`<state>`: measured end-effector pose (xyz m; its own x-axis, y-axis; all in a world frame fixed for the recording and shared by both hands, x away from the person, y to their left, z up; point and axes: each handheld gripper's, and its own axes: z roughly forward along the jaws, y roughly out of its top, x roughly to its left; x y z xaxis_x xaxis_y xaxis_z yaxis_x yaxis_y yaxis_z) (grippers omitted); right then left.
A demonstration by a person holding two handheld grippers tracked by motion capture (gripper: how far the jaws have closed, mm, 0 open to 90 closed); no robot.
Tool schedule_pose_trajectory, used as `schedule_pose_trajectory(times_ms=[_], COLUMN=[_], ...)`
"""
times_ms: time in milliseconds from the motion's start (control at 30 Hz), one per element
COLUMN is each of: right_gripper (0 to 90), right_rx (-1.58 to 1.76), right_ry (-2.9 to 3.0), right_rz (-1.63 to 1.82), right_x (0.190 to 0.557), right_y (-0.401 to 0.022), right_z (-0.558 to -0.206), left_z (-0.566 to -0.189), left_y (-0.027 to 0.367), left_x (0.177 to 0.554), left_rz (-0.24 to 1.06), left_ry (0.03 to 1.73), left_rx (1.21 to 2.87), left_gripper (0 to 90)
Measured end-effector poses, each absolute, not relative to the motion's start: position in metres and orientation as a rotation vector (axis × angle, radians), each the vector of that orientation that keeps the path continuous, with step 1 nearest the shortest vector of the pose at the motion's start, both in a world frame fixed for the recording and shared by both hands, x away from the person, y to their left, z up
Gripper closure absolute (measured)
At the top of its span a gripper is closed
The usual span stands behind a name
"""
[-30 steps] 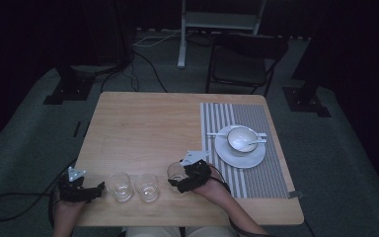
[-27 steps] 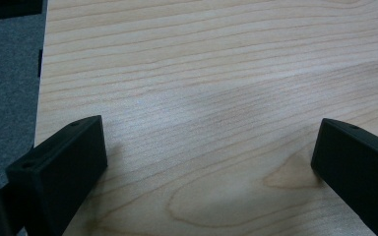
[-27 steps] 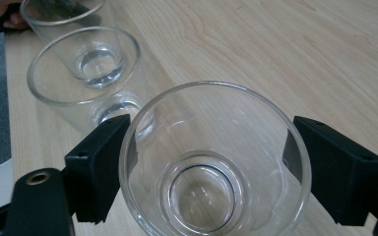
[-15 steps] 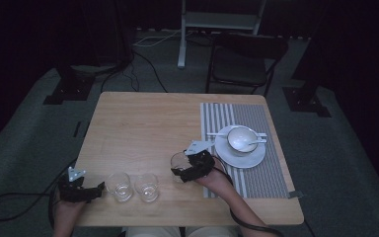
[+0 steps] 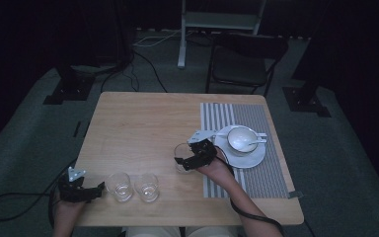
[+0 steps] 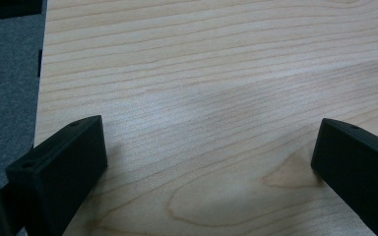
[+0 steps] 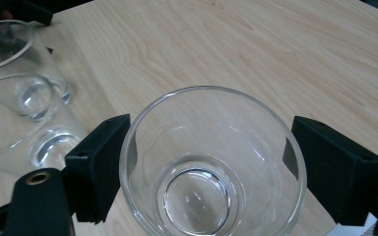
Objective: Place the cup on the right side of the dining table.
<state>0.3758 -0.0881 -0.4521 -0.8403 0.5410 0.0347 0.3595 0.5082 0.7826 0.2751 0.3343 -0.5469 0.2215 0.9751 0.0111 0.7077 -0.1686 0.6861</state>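
While right claw (image 7: 204, 167) clamps a clear glass (image 7: 211, 162) between its jaws, left claw (image 6: 211, 162) gapes over bare table (image 6: 202, 73)

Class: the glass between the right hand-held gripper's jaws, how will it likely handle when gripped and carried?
The glass looks smooth, so probably slippery against the flat jaws. It is empty, likely light. It is thin and clear, so probably fragile if squeezed hard or dropped.

No text, label, brand, number or sign can be read anywhere in these views, neither on the wooden desk (image 5: 143, 123), the striped mat (image 5: 271, 173), the clear glasses (image 7: 211, 162), the cup and saucer (image 5: 242, 140), nor on the black claws.
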Motion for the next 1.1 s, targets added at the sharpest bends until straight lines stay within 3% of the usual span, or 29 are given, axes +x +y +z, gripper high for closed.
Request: schedule_pose_trajectory(times_ms=[1100], right_gripper=[17.7], right_rx=[1.046], right_ry=[2.327], right_rz=[1.158], right_x=[0.478], right_y=[-0.123], right_z=[-0.411], left_z=[-0.547], left_y=[0.334], left_x=[0.275], left_rz=[0.625], left_ry=[1.543], left_rx=[1.949], left_gripper=[0.7])
